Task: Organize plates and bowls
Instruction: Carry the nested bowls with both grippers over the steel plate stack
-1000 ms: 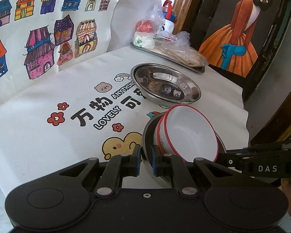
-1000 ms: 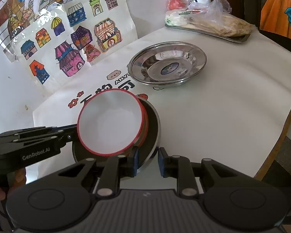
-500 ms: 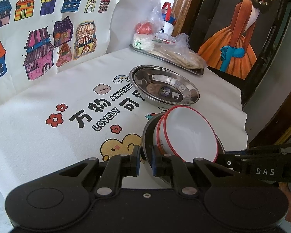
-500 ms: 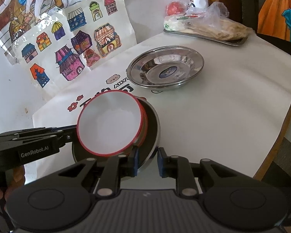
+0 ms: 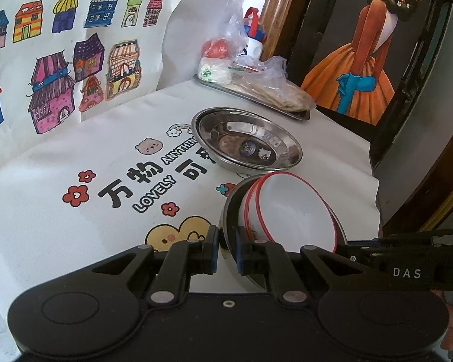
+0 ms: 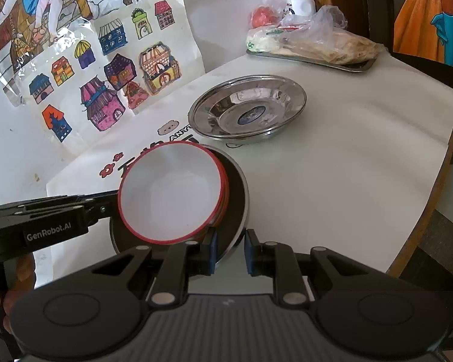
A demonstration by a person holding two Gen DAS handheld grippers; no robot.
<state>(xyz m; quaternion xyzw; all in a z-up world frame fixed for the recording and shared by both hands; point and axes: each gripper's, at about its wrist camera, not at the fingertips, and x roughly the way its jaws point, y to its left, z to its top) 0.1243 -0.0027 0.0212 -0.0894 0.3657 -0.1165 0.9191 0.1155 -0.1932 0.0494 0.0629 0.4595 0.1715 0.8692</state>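
I'm looking over the white printed tablecloth [image 5: 60, 226]; lots of open cloth to the right in the right wrist view, table edge curving near. A steel plate [image 6: 247, 111] is sitting mid-table, apart from the stack. Steel bowl [image 6: 235, 199] w/ two red-rimmed white bowls [image 6: 169, 193] nested inside is tilting, held from both sides. Left gripper [image 5: 226, 249] is clamped tight on the steel bowl's rim. Right gripper [image 6: 229, 250] is straddling the opposite rim, jaws narrow; can't tell if pads are pressing. Both are pointing downward.
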